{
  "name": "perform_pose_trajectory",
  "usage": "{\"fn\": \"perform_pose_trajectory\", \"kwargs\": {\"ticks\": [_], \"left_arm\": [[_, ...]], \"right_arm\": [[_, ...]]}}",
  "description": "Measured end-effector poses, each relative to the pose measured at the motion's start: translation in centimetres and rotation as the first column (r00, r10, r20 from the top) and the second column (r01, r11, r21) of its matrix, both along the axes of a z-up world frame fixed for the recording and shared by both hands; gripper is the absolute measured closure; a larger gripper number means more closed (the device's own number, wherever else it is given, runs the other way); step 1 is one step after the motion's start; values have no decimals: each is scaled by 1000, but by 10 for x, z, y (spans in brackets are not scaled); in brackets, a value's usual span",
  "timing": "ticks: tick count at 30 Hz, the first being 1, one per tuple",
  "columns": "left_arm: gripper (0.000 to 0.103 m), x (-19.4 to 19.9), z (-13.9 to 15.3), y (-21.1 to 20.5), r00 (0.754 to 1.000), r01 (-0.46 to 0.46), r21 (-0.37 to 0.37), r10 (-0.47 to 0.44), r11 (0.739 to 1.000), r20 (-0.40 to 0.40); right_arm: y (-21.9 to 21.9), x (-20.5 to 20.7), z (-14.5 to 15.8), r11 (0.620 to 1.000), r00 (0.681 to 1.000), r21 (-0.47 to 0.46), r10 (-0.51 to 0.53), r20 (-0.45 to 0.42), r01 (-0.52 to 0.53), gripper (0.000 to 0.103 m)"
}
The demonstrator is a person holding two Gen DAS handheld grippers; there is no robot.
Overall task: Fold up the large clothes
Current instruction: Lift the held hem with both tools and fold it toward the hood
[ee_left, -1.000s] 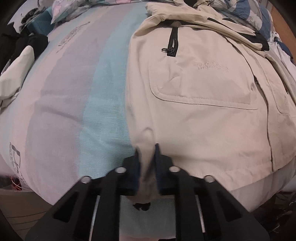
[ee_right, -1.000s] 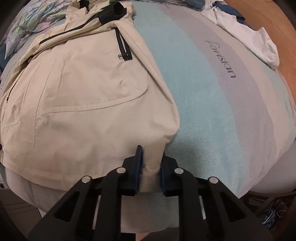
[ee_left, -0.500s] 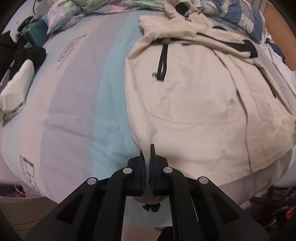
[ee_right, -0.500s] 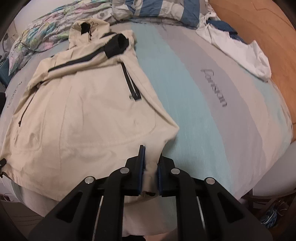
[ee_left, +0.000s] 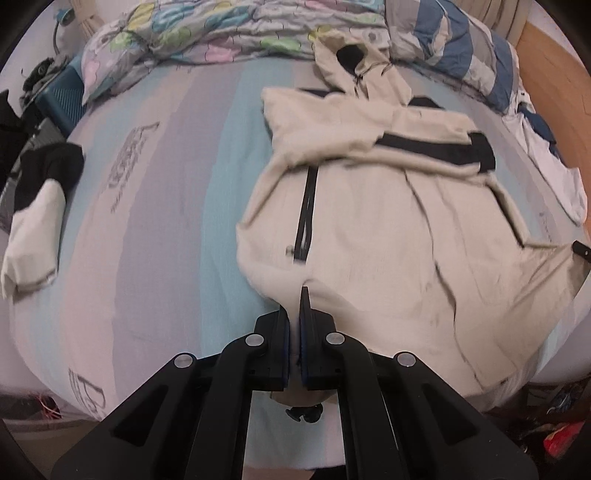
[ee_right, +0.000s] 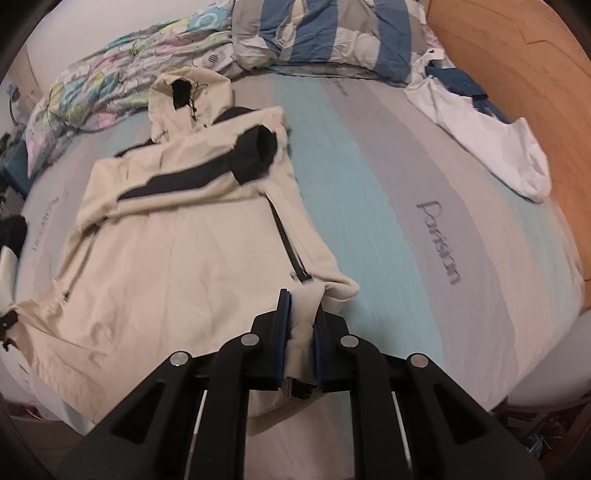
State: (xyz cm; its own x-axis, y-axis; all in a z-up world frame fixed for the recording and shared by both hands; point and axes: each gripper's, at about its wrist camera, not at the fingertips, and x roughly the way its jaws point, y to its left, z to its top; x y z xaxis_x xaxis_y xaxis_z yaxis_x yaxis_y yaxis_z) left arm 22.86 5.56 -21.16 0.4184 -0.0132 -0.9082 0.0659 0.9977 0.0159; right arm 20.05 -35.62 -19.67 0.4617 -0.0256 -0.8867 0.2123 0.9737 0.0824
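Observation:
A cream hooded jacket (ee_left: 388,229) with black trim lies front-up on the striped bed, hood toward the pillows, a sleeve folded across its chest. It also shows in the right wrist view (ee_right: 177,266). My left gripper (ee_left: 294,317) is shut on the jacket's bottom hem at its left corner. My right gripper (ee_right: 302,321) is shut on the hem at the right corner, a wad of fabric between the fingers. Both corners are lifted above the mattress.
The bed sheet (ee_left: 166,229) has pale blue, grey and beige stripes. A floral quilt (ee_left: 207,33) and blue-striped pillow (ee_right: 332,33) lie at the head. A white and black garment (ee_left: 37,214) lies at left, a white garment (ee_right: 491,129) by the wooden board (ee_right: 517,74).
Both grippers have risen and pulled back with the hem corners, so more of the jacket and bed shows. The left jaws have closed tighter on the fabric.

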Motion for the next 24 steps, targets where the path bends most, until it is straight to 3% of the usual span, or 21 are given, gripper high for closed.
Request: {"fn": "perform_pose_trajectory", "kwargs": {"ticks": [6,12,19,24], "left_arm": [[100,66,26,-7,999,-41,7,41,999,23],[100,147,40,-2,993,-111,60,109,992,38],[100,247,40,18,981,-195,67,192,979,39],[100,325,25,17,985,-171,98,169,980,28]], "right_arm": [[-15,67,25,998,999,58,31,44,-33,93],[-37,147,31,995,998,87,47,50,-51,94],[-52,249,30,997,995,35,65,70,-68,94],[-52,315,22,998,996,-5,68,64,-68,94]]}}
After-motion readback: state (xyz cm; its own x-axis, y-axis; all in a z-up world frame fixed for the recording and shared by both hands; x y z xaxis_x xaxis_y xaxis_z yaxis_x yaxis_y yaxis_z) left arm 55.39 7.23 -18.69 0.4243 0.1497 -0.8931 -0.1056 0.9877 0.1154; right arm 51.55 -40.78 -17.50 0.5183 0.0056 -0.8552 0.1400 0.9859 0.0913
